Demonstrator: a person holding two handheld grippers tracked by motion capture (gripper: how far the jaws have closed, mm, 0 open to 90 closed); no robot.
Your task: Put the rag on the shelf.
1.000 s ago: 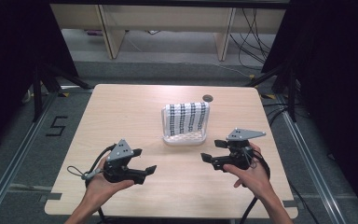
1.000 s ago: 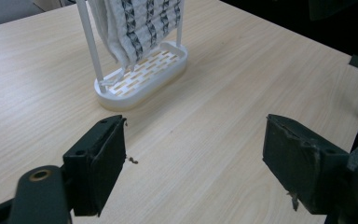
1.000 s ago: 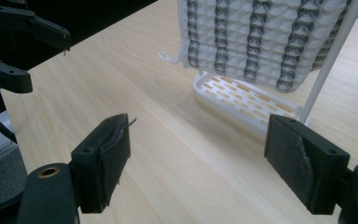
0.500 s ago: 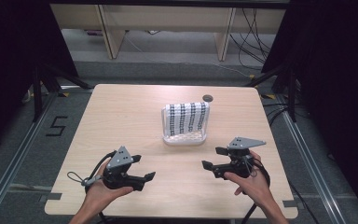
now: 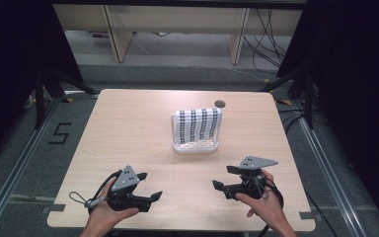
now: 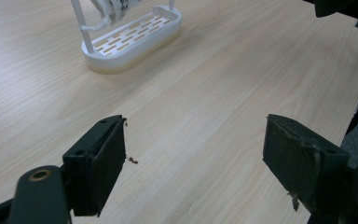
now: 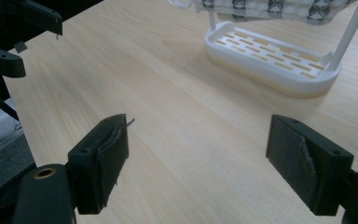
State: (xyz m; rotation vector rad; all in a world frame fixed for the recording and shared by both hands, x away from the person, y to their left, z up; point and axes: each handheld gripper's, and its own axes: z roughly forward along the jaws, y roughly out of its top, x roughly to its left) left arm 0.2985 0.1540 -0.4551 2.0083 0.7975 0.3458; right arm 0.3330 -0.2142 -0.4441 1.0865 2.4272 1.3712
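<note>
A white rack [image 5: 196, 144] stands at the table's middle with a black-and-white patterned cloth [image 5: 197, 123] hung over its bar. The rack's slotted base [image 6: 131, 38] lies ahead in the left gripper view, and the slotted base [image 7: 272, 58] with the cloth [image 7: 270, 9] above it appears in the right gripper view. My left gripper [image 5: 150, 186] is held over the near left of the table, open and empty. My right gripper [image 5: 223, 178] hovers at the near right, open with nothing between its jaws. Both point toward each other, well short of the rack.
A light wooden table [image 5: 128, 128] has a round dark hole [image 5: 220, 103] behind the rack. Dark frame posts and cables stand around the table, and wooden furniture legs [image 5: 112, 32] rise beyond its far edge. A floor mark "5" [image 5: 59, 133] lies to the left.
Both hands have drawn back toward the table's near edge with the grippers still open. The rack and cloth have not moved.
</note>
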